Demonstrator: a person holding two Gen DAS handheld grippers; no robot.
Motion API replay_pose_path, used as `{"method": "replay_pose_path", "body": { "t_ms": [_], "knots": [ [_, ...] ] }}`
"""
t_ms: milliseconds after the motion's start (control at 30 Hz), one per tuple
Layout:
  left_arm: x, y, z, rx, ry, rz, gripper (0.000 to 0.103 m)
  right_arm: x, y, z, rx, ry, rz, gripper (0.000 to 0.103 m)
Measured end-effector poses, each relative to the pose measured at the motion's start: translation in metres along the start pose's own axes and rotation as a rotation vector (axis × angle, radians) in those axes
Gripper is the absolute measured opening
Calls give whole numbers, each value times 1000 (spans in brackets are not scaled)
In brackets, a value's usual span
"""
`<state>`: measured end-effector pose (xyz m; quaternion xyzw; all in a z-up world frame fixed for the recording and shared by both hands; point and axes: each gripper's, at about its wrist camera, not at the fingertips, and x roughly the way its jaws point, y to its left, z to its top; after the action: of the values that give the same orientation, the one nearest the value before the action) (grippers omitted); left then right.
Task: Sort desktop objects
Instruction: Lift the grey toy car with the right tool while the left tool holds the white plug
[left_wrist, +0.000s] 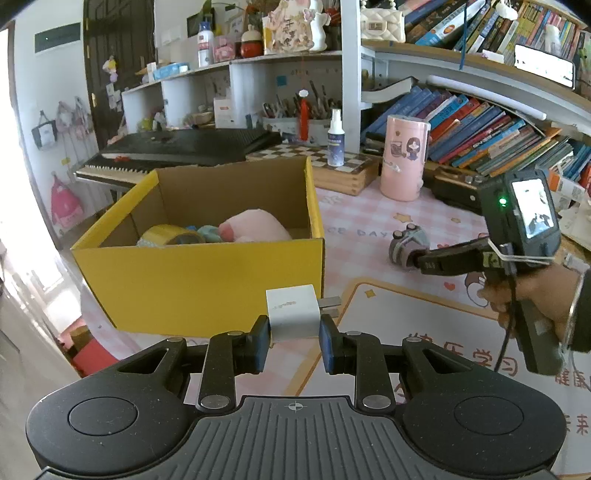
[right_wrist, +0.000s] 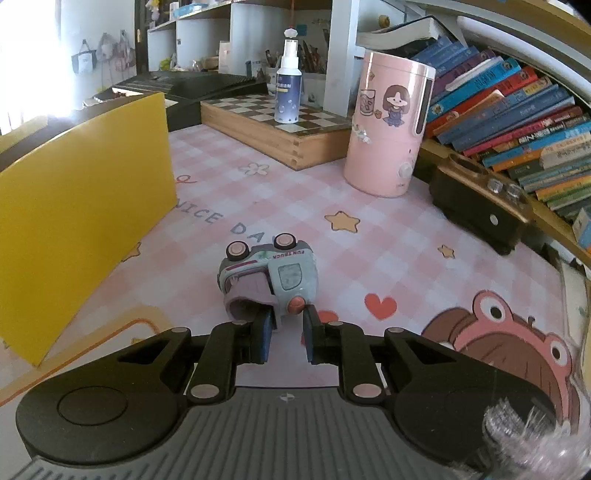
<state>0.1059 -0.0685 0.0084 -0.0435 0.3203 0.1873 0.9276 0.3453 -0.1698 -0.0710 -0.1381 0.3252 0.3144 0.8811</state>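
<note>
two grippers loaded beside the yellow box (left_wrist: 199, 284) on the pink desk mat (right_wrist: 369, 221)

your left gripper (left_wrist: 293, 341) clamps one white charger (left_wrist: 293, 314) just short of the box; your right gripper (right_wrist: 286, 334) pinches only the near edge of one tipped toy truck (right_wrist: 267, 278), so it could slip free on lifting. the box holds one tape roll (left_wrist: 171, 233) and one pink plush (left_wrist: 255, 225).

My right gripper's (right_wrist: 286, 334) pads hide the near end of the tipped grey-green toy truck (right_wrist: 269, 280). The yellow cardboard box's (left_wrist: 199, 284) front wall hides most of the yellow tape roll (left_wrist: 171, 234) and pink plush (left_wrist: 255, 227). Blurred clear crinkly thing (right_wrist: 535, 439) bottom right, unidentifiable.
</note>
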Motion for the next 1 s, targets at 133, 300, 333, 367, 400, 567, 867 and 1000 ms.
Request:
{"method": "replay_pose_path", "body": {
  "t_ms": [133, 300, 333, 367, 400, 567, 867, 1000],
  "knots": [
    [-1, 1, 0, -11, -5, 0, 26, -14, 1, -10, 20, -3, 9, 16],
    [-4, 2, 2, -23, -22, 1, 26, -33, -3, -21, 48, -7, 14, 16],
    [-4, 2, 2, -23, -24, 1, 26, -36, -4, -23, 52, -4, 16, 16],
    [-4, 2, 2, -24, -23, 0, 26, -39, -4, -25, 52, 2, 17, 16],
    [-4, 2, 2, -24, -22, 0, 26, -41, -4, -28, 53, 7, 16, 16],
    [-3, -1, 1, -22, -9, -14, 26, -45, -6, -37, 62, 25, 14, 17],
    [-7, 0, -1, -31, -16, -2, 26, -42, -1, -33, 21, 8, 23, 63],
    [-8, 2, -2, -36, -17, 11, 26, -31, 1, -27, -6, 18, 25, 63]
  ]
}}
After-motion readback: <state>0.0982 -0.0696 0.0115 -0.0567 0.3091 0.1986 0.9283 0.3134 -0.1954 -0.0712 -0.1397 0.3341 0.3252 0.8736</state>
